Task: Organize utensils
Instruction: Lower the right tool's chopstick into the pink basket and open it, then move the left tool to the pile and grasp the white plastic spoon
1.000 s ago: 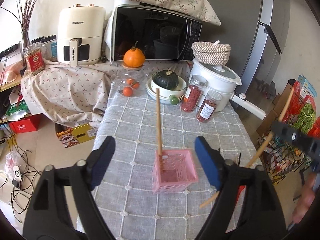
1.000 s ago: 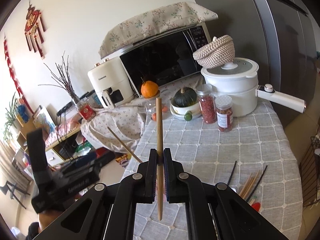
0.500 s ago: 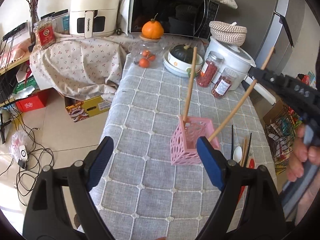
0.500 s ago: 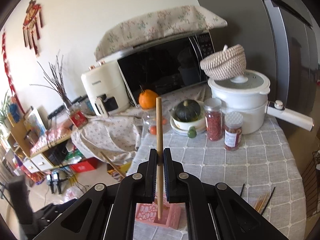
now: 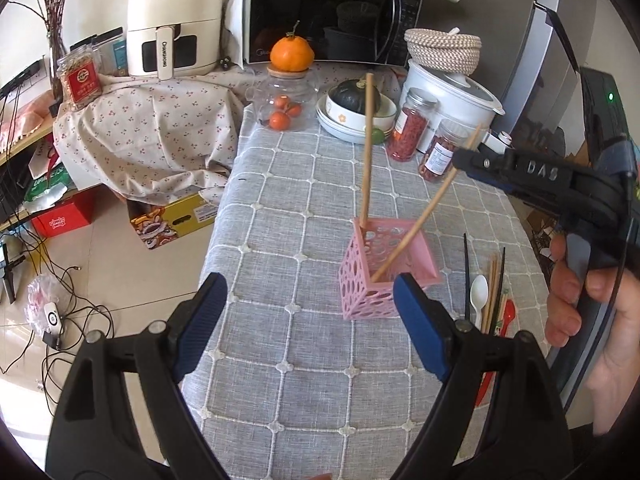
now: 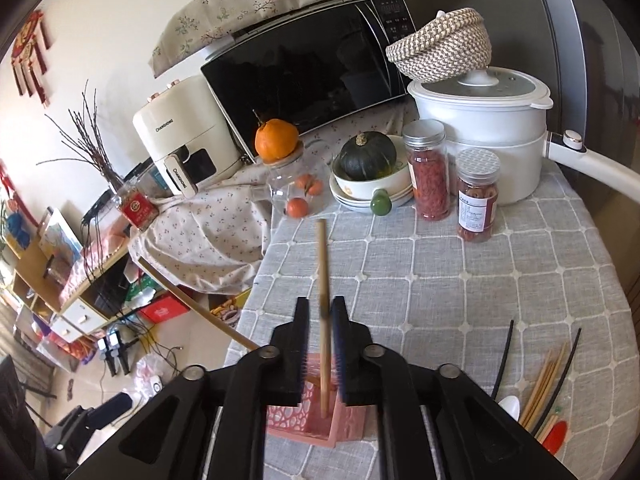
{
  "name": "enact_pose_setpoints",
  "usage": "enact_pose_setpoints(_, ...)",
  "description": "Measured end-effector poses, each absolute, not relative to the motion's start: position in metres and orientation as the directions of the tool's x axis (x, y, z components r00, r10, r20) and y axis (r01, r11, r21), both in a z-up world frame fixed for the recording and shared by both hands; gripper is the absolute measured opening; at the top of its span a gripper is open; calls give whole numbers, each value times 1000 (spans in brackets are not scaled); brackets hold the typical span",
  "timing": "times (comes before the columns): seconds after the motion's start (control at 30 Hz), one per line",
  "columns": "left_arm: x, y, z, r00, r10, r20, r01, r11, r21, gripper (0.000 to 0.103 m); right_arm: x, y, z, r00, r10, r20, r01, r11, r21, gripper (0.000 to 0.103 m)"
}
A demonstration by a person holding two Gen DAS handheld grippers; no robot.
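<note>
A pale wall [image 6: 120, 40] is hung with a red knotted ornament [image 6: 30, 60], and a grey refrigerator [image 5: 560, 40] is set at the right end of the table [image 5: 320, 360], which is covered in a grey checked cloth. Beige floor tiles [image 5: 112, 280] are strewn with black cables [image 5: 60, 320], a red box [image 5: 60, 220] and a yellow carton [image 5: 176, 220]. A low wooden shelf unit [image 6: 48, 292] is seen at the left, and the room is lit by daylight.

"CHANGHONG" runs across the top of the cream plastic air fryer [image 5: 173, 20] and down its drawer handle [image 5: 164, 53]; "DAS" is embossed on the black right tongs [image 5: 472, 159].
</note>
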State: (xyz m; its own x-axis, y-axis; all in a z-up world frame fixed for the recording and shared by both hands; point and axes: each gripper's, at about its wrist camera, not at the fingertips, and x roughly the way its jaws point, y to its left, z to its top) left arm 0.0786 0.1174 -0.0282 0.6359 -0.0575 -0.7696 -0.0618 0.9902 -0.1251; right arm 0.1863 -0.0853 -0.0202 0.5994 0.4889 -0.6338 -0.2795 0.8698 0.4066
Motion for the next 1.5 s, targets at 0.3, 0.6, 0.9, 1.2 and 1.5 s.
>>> enact_pose_setpoints(0.3,76,98,-32,611,-117,-783,-2,989,-150,85,162,-129,12,639,457,-619,-274,887,372,63)
enact_pose_setpoints(0.6,68,48,-45,547,-181,-817,103,983,-149,85,134,-196,-6,624,344,-701,-169,936,309,75)
enact_pose_setpoints(0.9,71,-12,-64,470,-201,-859,235,967,-98,85,134,-256,-56,497,274,-823,-17,952,306,78)
enact_pose_setpoints(1.2,102,-70,-85,368,-250,-896,320,939,-131,82,143,-310,-103,371,199,-907,110,961,255,78)
enact_pose_setpoints(1.5,156,-97,-123,250,-262,-932,268,944,-194,45,141,-323,-109,348,183,-919,90,970,227,78)
